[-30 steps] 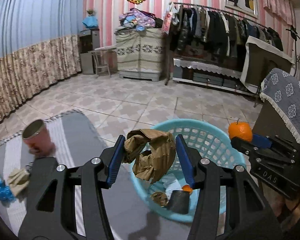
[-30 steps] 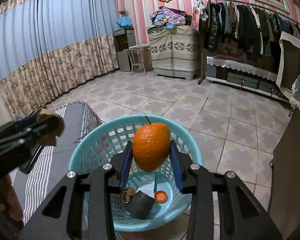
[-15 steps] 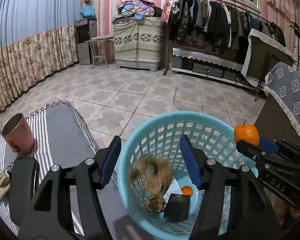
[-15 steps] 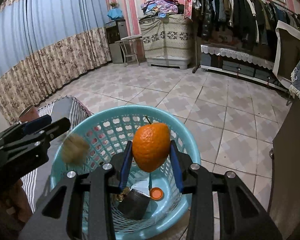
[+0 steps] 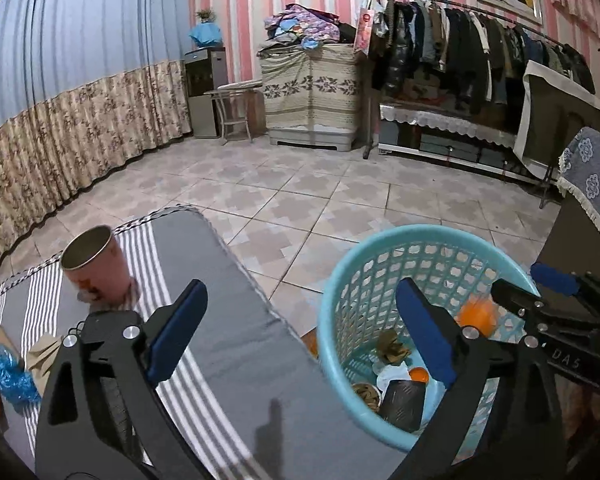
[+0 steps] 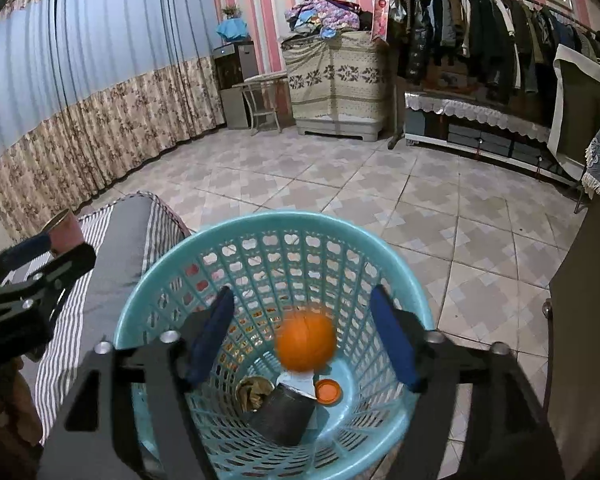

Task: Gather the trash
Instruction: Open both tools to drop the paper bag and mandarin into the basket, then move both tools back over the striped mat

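A turquoise mesh basket stands on the floor beside a striped table; it also shows in the left wrist view. My right gripper is open above it, and an orange is blurred, falling inside, seen too from the left. In the basket lie crumpled brown paper, a dark can and an orange cap. My left gripper is open and empty over the table edge. A pink cup, a blue wrapper and a paper scrap lie on the table.
The grey striped tablecloth ends beside the basket. A dark cabinet with a blue patterned cloth stands at the right. Tiled floor stretches to a clothes rack and curtains.
My left gripper opened and dropped the brown paper into the basket, then swung left. My right gripper opened and let go of the orange, which is falling.
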